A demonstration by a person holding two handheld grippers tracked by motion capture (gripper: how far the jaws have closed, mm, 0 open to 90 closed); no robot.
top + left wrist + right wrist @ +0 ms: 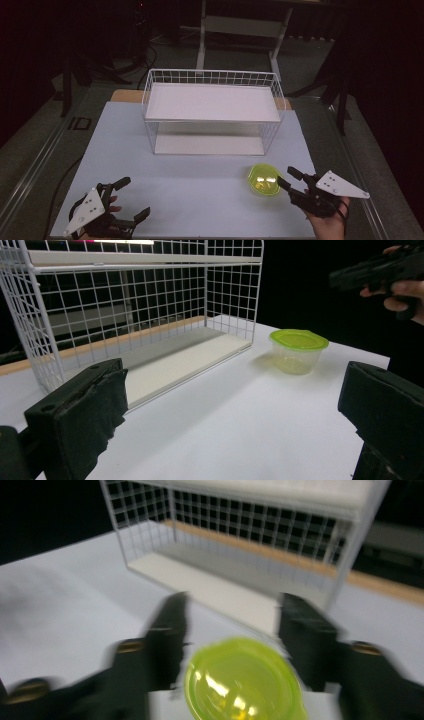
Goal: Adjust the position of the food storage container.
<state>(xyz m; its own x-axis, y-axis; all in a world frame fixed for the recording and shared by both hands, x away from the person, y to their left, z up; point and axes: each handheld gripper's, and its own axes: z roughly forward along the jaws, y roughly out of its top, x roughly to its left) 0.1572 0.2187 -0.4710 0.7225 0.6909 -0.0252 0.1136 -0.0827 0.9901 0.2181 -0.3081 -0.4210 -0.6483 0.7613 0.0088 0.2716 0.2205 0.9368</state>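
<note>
Left gripper [131, 197] is idling at the near-left corner of the worktop [200, 175], jaws spread wide with nothing between them; likely parked there to stay clear of the working side; centre back, the white wire rack [212, 107] is sitting with its open front facing the person, so both the top shelf and the bottom board are reachable from this side; right of centre, the clear tub with the green lid [264, 179] is standing upright on the worktop, just in front of the rack's right end and apart from it; right gripper [289, 179] is coming at the tub low and level, jaws parted to either side of the lid [245, 680], not yet pressing on it as far as the blurred view shows; looks like it's lining up a side grasp.
</note>
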